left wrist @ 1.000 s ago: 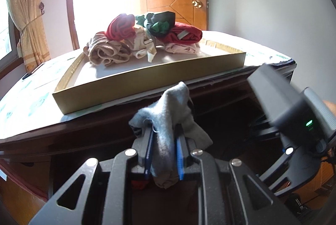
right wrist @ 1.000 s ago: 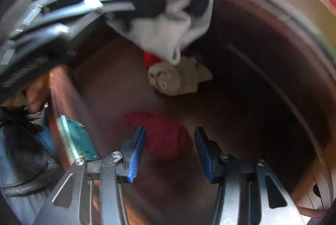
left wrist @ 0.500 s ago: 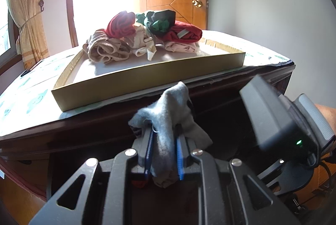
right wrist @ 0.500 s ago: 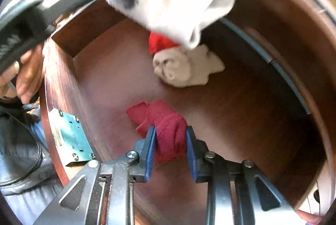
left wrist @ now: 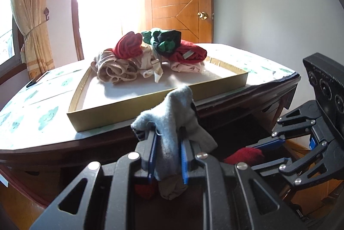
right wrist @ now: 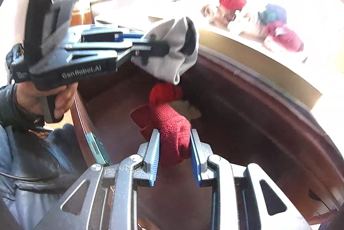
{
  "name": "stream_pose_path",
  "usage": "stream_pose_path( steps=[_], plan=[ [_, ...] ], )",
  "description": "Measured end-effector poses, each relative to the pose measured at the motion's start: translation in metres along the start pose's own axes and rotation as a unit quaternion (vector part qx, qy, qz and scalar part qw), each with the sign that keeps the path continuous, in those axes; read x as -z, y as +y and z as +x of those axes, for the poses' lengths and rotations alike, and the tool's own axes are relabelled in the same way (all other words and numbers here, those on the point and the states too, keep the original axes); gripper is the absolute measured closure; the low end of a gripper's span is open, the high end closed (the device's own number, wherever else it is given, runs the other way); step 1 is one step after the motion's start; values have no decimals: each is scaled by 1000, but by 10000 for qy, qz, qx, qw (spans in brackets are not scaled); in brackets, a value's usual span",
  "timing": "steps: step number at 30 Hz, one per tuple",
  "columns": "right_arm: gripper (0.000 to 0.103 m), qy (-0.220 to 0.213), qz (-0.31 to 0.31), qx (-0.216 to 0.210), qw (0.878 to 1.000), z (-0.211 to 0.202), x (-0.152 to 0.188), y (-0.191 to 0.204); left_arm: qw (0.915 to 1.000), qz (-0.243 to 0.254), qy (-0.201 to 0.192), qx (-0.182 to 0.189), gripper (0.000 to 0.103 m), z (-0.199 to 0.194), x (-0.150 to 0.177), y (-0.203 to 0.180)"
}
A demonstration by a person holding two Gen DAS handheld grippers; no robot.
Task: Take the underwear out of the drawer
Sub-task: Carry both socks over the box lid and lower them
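My left gripper [left wrist: 167, 139] is shut on a grey underwear piece [left wrist: 174, 120], held in front of the table edge above the open drawer; it also shows in the right wrist view [right wrist: 172, 51]. My right gripper [right wrist: 174, 139] is shut on a dark red knitted underwear piece [right wrist: 172, 124], lifted above the wooden drawer floor [right wrist: 120, 122]. That red piece shows in the left wrist view [left wrist: 245, 154]. A brighter red roll [right wrist: 165, 92] and a beige piece [right wrist: 189, 107] lie in the drawer behind it.
A shallow cardboard tray [left wrist: 150, 105] on the table holds a pile of red, green, beige and pink garments [left wrist: 150, 54]. The table edge [right wrist: 268, 88] overhangs the drawer. A wooden door [left wrist: 178, 15] and a curtain [left wrist: 32, 26] are behind.
My right gripper closed on the dark red piece and lifted it up off the drawer floor. My left gripper rose slightly with the grey piece, toward the tray.
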State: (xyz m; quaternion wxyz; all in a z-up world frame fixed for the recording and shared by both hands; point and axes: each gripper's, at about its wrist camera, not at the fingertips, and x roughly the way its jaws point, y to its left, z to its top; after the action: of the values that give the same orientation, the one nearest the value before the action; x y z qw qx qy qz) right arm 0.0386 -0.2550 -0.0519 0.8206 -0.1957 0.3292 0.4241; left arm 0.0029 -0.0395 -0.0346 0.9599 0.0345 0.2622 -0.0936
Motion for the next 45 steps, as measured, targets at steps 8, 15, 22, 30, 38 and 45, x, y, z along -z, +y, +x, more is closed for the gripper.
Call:
stream_pose_path(
  steps=[8, 15, 22, 30, 38, 45],
  plan=[
    [75, -666, 45, 222, 9975, -41, -18, -6, 9997, 101, -223, -54, 86, -12, -18, -1],
    [75, -1020, 161, 388, 9939, -65, -33, -24, 9988, 230, -409, -137, 86, -20, -38, 0],
    [75, -1293, 385, 476, 9897, -76, -45, -40, 9981, 372, -444, -207, 86, -15, -53, -1],
    [75, -1509, 582, 751, 9840, -87, -63, -63, 9977, 499, -388, -246, 86, -1, -74, 0],
    [75, -1608, 871, 970, 9783, -87, -80, -93, 9972, 625, -190, -355, 86, 30, -99, -3],
    [75, -1509, 1182, 1096, 9753, -74, -86, -119, 9959, 801, 65, -419, 86, 57, -108, -13]
  ],
)
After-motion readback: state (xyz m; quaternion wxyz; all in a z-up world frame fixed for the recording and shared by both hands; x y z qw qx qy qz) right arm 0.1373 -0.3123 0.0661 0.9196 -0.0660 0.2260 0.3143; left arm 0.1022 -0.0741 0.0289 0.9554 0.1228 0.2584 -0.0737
